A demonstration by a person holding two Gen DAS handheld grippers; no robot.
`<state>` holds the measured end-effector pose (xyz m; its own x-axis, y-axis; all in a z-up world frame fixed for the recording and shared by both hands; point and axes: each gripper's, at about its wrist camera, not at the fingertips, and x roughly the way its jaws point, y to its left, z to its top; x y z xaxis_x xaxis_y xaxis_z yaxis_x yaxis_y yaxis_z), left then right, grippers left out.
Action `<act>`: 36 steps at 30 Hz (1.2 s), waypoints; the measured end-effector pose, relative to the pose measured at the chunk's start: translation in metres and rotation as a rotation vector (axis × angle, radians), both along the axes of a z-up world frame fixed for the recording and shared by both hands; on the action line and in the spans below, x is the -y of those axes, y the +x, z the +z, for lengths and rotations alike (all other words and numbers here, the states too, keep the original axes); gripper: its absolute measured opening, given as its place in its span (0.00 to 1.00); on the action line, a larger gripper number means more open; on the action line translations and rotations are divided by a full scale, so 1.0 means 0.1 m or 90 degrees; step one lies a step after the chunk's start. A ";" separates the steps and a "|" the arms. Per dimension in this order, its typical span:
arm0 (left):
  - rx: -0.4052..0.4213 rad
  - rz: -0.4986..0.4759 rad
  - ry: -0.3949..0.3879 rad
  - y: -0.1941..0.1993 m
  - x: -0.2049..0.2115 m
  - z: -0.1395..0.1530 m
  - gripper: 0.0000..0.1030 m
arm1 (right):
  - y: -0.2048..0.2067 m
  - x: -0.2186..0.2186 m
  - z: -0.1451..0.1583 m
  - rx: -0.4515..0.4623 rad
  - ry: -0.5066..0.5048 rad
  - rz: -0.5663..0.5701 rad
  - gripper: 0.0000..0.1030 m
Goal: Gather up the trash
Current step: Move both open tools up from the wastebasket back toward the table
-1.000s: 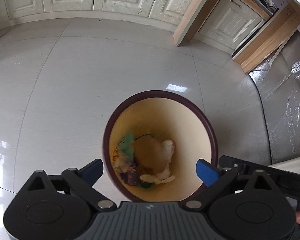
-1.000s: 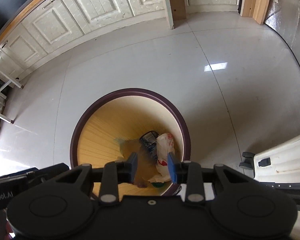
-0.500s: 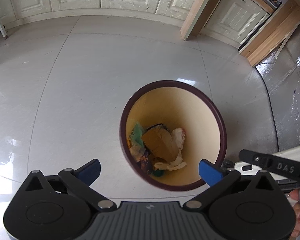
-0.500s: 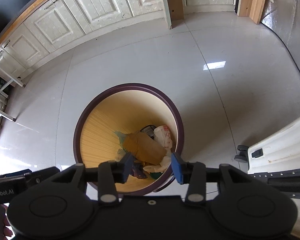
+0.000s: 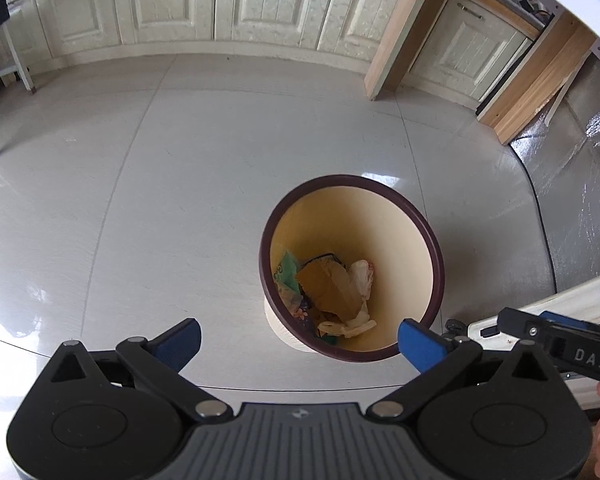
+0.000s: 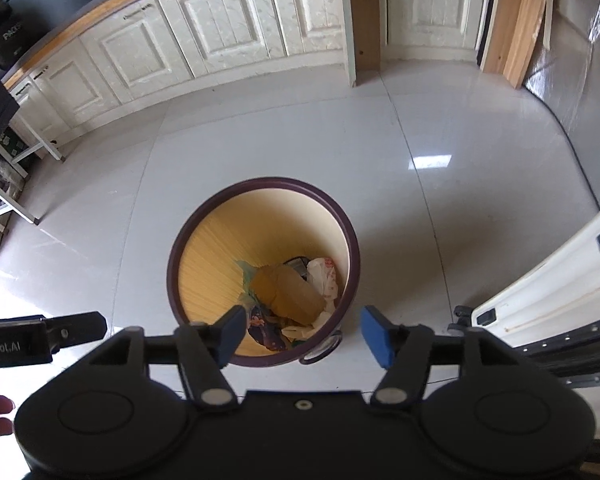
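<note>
lying in the bin [image 6: 352,240], trash [image 6: 296,288] sits beyond both empty jaws, right opening.

- Cream panelled cabinets [image 5: 228,0] line the far wall.
- Glossy grey tile floor [image 6: 260,140] reflects window light.
- A wooden post [image 5: 400,28] stands between cabinets.

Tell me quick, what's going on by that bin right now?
Left gripper open, empty. Right gripper opening, nothing between its jaws. Trash lies in the bin. Floor around it shows nothing in the way.
</note>
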<state>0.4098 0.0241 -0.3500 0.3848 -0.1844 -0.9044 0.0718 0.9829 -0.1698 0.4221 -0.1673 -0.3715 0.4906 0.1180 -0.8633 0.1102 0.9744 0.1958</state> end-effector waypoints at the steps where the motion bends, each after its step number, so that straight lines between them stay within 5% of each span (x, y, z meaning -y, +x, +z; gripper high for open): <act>1: 0.005 -0.001 0.004 -0.03 0.00 0.04 1.00 | -0.03 0.00 0.04 0.007 -0.003 0.002 0.67; 18: 0.073 0.009 0.028 -0.62 -0.11 0.61 1.00 | -0.62 -0.04 0.57 0.064 -0.075 -0.004 1.00; 36: 0.239 0.042 0.012 -1.45 -0.34 1.65 1.00 | -1.24 -0.24 1.49 0.208 -0.081 0.036 1.00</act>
